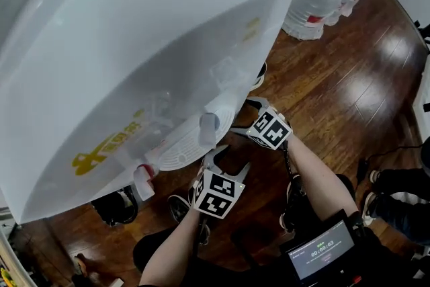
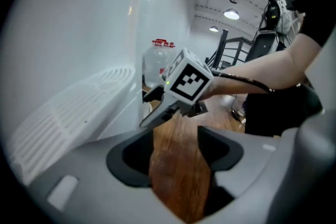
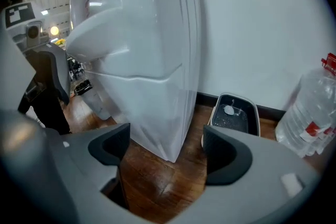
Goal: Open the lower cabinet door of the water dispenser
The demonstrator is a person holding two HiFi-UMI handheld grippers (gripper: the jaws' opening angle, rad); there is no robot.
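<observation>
Before the water dispenser (image 1: 134, 64), two grippers hover, jaws spread and empty.
In the head view, the left gripper (image 1: 220, 158) sits at 6 o'clock and the right gripper (image 1: 245, 114) at 4, just beside the dispenser filling 10 o'clock.

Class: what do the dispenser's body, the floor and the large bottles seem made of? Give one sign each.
Dispenser body: probably white plastic, smooth; moulded curves, soft sheen.
Floor: wood or wood-look planks, glossy; grain, seams, reflections.
Bottles: likely clear plastic; see-through walls.
</observation>
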